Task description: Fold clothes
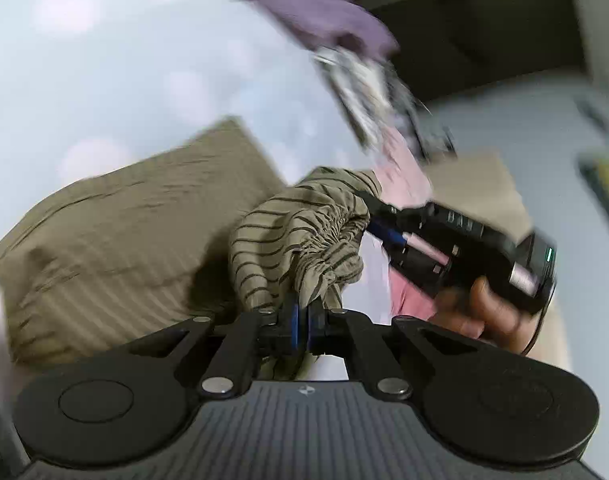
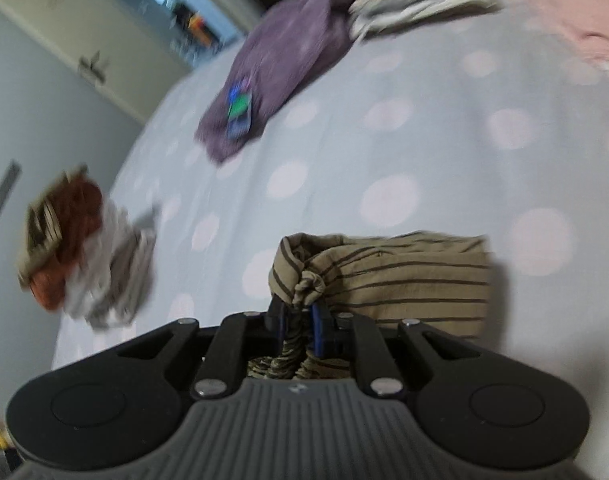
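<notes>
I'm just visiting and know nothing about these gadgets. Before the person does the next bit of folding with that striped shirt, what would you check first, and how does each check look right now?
1. Left gripper grips the striped shirt: ok, jaws shut on a bunched edge.
2. Right gripper grips the same shirt: ok, a knot of cloth sits between its jaws.
3. Bedsheet free beyond the shirt: ok, bare dotted sheet lies there.
4. Purple garment out of the way: ok, it lies far up the bed.
5. Shirt edges lined up: cannot tell, the pictures are blurred and the cloth is bunched.
6. Folded pile safe from the move: ok, it lies apart at the bed's edge.
</notes>
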Demonstrator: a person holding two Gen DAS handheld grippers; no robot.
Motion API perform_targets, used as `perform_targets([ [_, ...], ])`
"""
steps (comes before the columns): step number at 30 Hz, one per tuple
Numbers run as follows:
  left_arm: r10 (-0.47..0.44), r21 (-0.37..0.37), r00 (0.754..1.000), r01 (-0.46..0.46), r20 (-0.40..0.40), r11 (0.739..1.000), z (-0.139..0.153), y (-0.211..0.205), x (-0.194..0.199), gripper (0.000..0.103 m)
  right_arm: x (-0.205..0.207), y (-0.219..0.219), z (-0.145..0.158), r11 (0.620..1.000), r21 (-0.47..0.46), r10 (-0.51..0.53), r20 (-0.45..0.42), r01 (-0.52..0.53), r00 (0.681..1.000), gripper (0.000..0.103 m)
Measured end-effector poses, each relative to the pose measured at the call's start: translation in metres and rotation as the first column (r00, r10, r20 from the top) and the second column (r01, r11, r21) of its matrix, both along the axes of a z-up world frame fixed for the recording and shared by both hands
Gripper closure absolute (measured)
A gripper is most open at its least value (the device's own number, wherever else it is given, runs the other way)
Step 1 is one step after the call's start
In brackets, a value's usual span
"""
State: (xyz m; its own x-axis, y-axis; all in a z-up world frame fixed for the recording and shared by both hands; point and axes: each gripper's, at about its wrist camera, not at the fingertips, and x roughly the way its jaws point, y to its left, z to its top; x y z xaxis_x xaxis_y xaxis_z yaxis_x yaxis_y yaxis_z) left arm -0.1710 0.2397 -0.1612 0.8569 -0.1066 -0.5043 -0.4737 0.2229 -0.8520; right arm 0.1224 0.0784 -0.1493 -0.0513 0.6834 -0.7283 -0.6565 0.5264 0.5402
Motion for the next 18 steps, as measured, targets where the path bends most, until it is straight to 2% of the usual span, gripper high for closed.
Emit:
perform_targets([
  [2, 0.081, -0.082, 0.996, -0.083, -0.029, 0.993, -0.013, 0.018, -0.015, 0.102, -0.004, 0.032, -0.012, 0.999, -0.043, 0.024, -0.020, -0.025, 1.000, 0.088],
  [6, 0.221, -0.096, 0.969, -0.232, -0.111, 0.968, -0.029, 0.043, -0.041, 0.102, -0.011, 0.082, -0.035, 0.993, -0.108, 0.048, -0.038, -0.052, 0.998, 0.088],
  [11, 0.262, -0.069, 0.948, -0.279, -0.183, 0.958, -0.046, 0.057, -0.058, 0.102, -0.021, 0.117, -0.054, 0.986, -0.144, 0.077, -0.060, -0.085, 0.995, 0.087],
  [13, 0.276, 0.004, 0.948, -0.279, -0.159, 0.960, -0.035, 0.054, -0.061, 0.102, -0.030, 0.129, -0.061, 0.977, -0.165, 0.129, -0.059, -0.137, 0.990, 0.071],
  [15, 0.269, 0.100, 0.955, -0.257, -0.129, 0.961, -0.020, 0.048, -0.058, 0.102, -0.039, 0.133, -0.052, 0.970, -0.168, 0.176, -0.029, -0.178, 0.984, 0.060],
  [17, 0.210, 0.242, 0.971, -0.177, -0.115, 0.954, -0.003, 0.042, -0.049, 0.101, -0.047, 0.131, -0.035, 0.965, -0.156, 0.219, 0.028, -0.212, 0.975, 0.060],
  [18, 0.176, 0.313, 0.977, -0.131, -0.119, 0.941, 0.005, 0.039, -0.044, 0.101, -0.051, 0.124, -0.020, 0.965, -0.134, 0.239, 0.083, -0.227, 0.967, 0.060],
])
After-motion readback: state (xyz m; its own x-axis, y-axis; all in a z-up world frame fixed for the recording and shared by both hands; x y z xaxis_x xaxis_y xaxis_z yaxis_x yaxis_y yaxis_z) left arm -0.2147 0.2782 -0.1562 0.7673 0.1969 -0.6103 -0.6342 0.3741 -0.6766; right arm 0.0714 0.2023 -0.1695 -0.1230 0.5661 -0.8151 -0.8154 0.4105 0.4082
